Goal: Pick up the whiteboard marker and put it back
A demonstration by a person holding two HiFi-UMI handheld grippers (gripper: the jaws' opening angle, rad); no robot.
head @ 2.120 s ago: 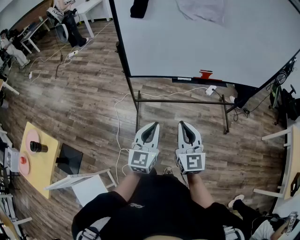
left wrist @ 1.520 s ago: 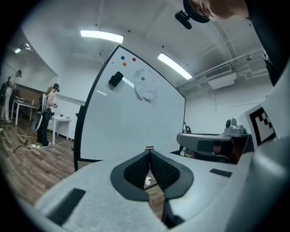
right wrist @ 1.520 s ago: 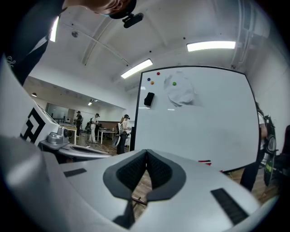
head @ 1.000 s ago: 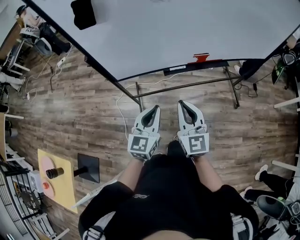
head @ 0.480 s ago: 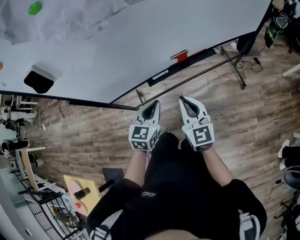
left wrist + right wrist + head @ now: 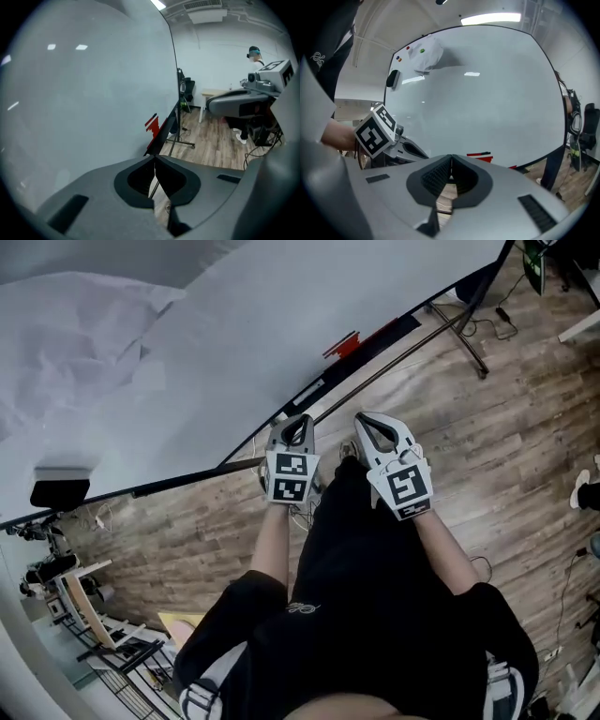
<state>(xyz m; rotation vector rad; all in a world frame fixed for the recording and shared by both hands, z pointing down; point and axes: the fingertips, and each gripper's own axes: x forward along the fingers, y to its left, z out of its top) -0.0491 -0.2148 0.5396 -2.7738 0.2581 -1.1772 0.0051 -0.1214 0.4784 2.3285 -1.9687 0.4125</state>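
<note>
A small red item (image 6: 343,342), perhaps the marker or its holder, lies on the black tray (image 6: 375,334) along the whiteboard's (image 6: 234,343) lower edge. It also shows as a red item (image 6: 152,124) in the left gripper view and as a red item (image 6: 480,154) in the right gripper view. My left gripper (image 6: 298,420) is shut and empty, close to the board's lower frame. Beside it my right gripper (image 6: 362,420) is also shut and empty. Both point toward the tray, well short of the red item.
A black eraser (image 6: 58,493) and a crumpled white sheet (image 6: 75,343) hang on the board. The board's metal stand legs (image 6: 459,324) cross the wooden floor (image 6: 506,427). A rack (image 6: 103,634) stands at lower left. A person (image 6: 255,54) and a table (image 6: 215,93) are at the room's far end.
The head view has swung toward the whiteboard, which now fills the upper left. Both grippers moved forward and lower toward its bottom edge, and the left one rolled. Both stayed shut.
</note>
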